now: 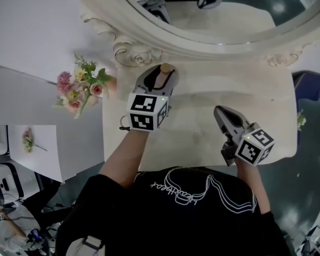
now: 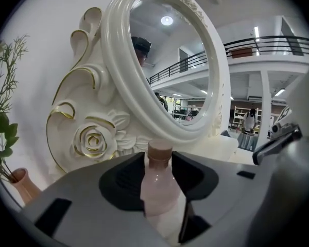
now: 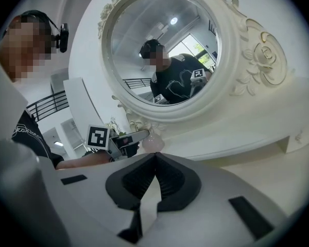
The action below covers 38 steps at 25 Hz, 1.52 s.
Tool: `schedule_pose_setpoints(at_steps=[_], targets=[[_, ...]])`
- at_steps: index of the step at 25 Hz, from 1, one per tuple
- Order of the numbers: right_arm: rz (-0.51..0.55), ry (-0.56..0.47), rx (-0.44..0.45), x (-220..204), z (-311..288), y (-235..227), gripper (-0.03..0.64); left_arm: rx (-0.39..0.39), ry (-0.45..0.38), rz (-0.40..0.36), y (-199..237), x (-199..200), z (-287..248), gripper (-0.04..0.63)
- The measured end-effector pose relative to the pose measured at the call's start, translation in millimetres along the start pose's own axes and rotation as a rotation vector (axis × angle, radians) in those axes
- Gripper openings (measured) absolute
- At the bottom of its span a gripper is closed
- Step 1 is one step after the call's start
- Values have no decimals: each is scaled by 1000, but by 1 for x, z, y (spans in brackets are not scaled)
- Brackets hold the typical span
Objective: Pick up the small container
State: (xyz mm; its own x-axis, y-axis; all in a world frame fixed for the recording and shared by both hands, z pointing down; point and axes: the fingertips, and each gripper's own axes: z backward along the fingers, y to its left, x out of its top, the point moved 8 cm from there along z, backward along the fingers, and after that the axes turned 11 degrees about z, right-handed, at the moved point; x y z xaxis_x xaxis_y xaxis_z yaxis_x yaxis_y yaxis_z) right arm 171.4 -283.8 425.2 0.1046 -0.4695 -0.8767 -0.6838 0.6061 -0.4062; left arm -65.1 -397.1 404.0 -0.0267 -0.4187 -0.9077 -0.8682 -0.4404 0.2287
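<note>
Standing on the dresser top (image 1: pixel 202 105) by the mirror frame (image 2: pixel 117 81), the small container (image 2: pixel 158 189) is pinched between the pads of the left gripper (image 2: pixel 159 169), the right gripper (image 3: pixel 154 161) is held pressed together, empty, and the container's smooth rounded body could be squeezed out and toppled when lifted.

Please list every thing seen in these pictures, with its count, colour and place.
table: one, cream, in front of the person
mirror: one, cream carved frame, at the table's back
small bottle: one, pale pink, tan cap, upright before the mirror
flower bunch: one, pink and green, in a pink vase left of the mirror
left gripper: one, grey, shut on the small bottle
right gripper: one, grey, shut, empty, over the table's right part
</note>
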Motion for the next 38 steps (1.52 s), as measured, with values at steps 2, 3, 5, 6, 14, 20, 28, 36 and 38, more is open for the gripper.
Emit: schedule_pose_setpoints(at_steps=[2,3,5,6,14,20,28,36,38], targets=[[-6,-4,-2,-1,0,-1,5,1,-3,-7,0,0,0,163],[-5,-4,-3,-1,1,-1,5,0,-3,-12,0,0,0,161],[-5,-4,-4,-2,1,-2,5,-2,-3,-27,0,0,0,158],[-8,-5,-6,-3,0,-2,3,-2,-3,-38,0,0,0,155],[-21,11,-7,-6,0,-4,5,5,-15,-69,-1,1,0,137],[-23,10,-7,-7,2,-4,5,19,-10,-56,-1,1,0,135],[-28,16,-22,-11,13,0,5,32,-22,-25,-2,2,1,133],[-2,4,-24,-5,20,10,5,7,-55,23,-8,10,18,133],[-2,-4,-27,-3,22,12,5,-1,-55,44,-10,12,25,133]])
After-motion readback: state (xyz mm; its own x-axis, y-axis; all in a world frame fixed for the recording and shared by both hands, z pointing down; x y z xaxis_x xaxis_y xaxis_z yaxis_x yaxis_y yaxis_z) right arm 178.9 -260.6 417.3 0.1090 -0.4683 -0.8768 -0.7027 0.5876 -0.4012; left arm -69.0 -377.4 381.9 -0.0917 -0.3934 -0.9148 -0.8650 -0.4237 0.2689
